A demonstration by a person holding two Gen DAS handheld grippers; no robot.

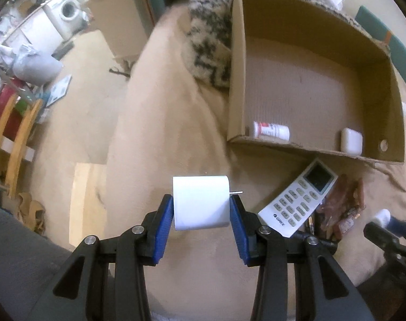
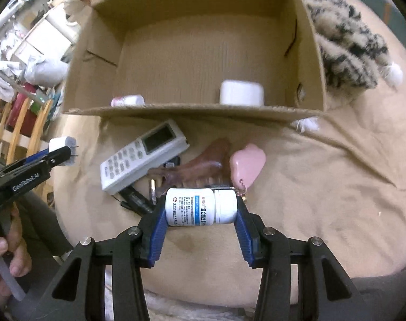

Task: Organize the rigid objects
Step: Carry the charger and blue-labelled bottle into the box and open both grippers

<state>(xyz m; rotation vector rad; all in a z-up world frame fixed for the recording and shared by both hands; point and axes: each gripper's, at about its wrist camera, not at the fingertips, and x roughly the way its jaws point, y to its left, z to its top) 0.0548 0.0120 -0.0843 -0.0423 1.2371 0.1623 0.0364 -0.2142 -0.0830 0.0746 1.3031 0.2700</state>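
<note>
Two tools, two catches above a beige bed

Left tool (image 1: 201,206) clamps a white charger (image 1: 201,202); right tool (image 2: 201,210) clamps a white pill bottle (image 2: 201,206). Beyond both sits the cardboard box (image 2: 192,111), its near wall half-hiding two white items.

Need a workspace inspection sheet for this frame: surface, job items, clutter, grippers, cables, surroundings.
Surface: beige blanket, rumpled.
Job's things: cardboard box holds a small bottle and white case; remote, pink heart keychain, brown translucent item and dark pens lie in front of it.
Clutter: patterned fluffy cloth beside the box.
Grippers: left gripper shut on white plug adapter; right gripper shut on white pill bottle.
Cables: nothing seen.
Surroundings: washing machine, wooden chair, floor clutter at left.
</note>
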